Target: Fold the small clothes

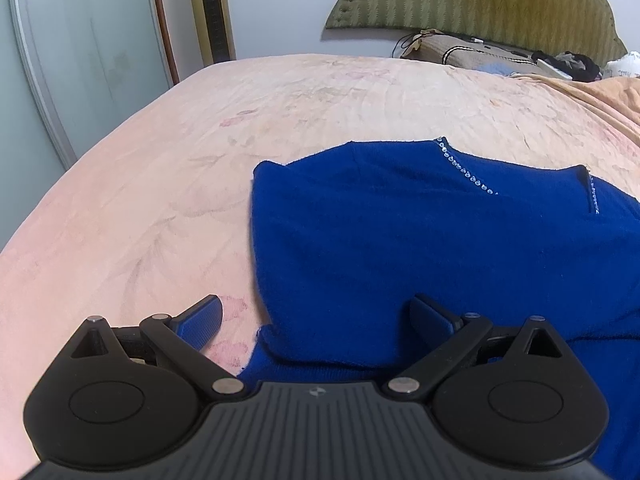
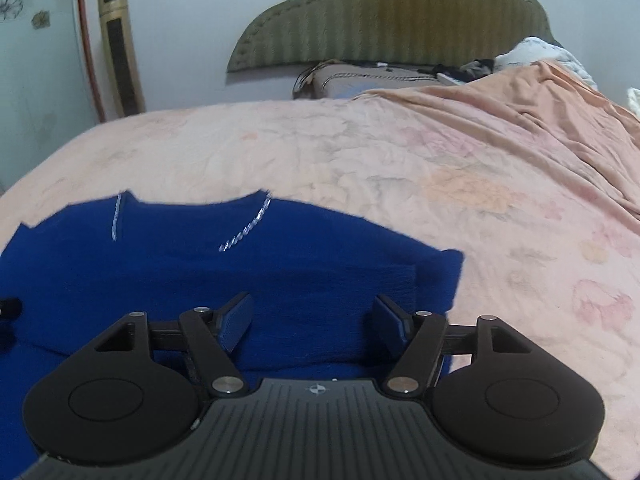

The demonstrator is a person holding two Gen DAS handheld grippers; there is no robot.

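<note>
A blue knit top (image 1: 400,240) with rhinestone trim at the neckline lies partly folded on the pink bedspread (image 1: 160,184). My left gripper (image 1: 316,320) is open and empty over the top's near left edge, one finger above bare bedspread, the other above the fabric. In the right wrist view the same top (image 2: 240,264) lies with a sleeve folded across it. My right gripper (image 2: 314,318) is open and empty just above that folded part, near the top's right edge.
A peach blanket (image 2: 520,112) is bunched at the far right of the bed. A pillow (image 2: 360,80), dark items and a green padded headboard (image 2: 392,12) are at the back. A tower fan (image 2: 120,48) stands by the wall at the left.
</note>
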